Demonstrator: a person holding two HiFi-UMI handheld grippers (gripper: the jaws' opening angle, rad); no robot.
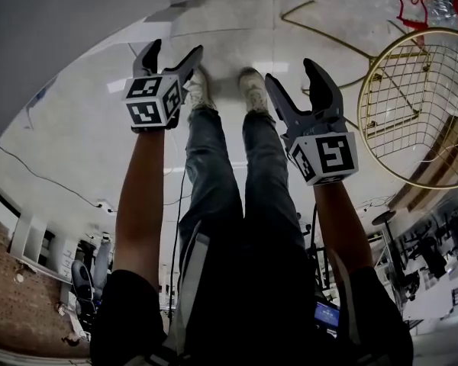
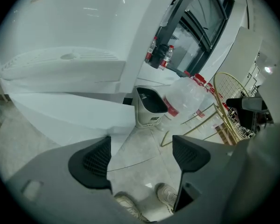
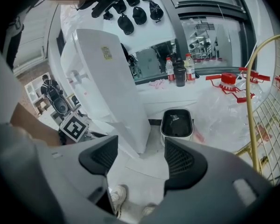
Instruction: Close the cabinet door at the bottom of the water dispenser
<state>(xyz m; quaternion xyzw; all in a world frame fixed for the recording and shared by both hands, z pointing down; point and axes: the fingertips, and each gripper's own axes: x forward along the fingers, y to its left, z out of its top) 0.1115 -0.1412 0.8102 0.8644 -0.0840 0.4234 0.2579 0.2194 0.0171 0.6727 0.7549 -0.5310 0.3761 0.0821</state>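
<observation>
The white water dispenser [image 3: 107, 78] stands tall at the left of the right gripper view and fills the upper left of the left gripper view, its drip tray [image 2: 65, 62] showing. At its foot a white cabinet door [image 2: 74, 113] stands swung out from the body; it shows as a slanted panel [image 3: 126, 141] in the right gripper view. My left gripper [image 2: 140, 155] is open and empty, close in front of that door. My right gripper [image 3: 140, 157] is also open and empty, further back. From the head, both grippers [image 1: 174, 52] [image 1: 291, 73] hover over the floor by the person's shoes.
A small white bin with a black liner [image 2: 149, 106] sits on the floor beside the dispenser. Next to it lies a clear water jug with a red cap [image 3: 228, 94]. A gold wire basket [image 1: 420, 105] stands at the right. The person's shoes [image 1: 252, 86] are on the pale tiles.
</observation>
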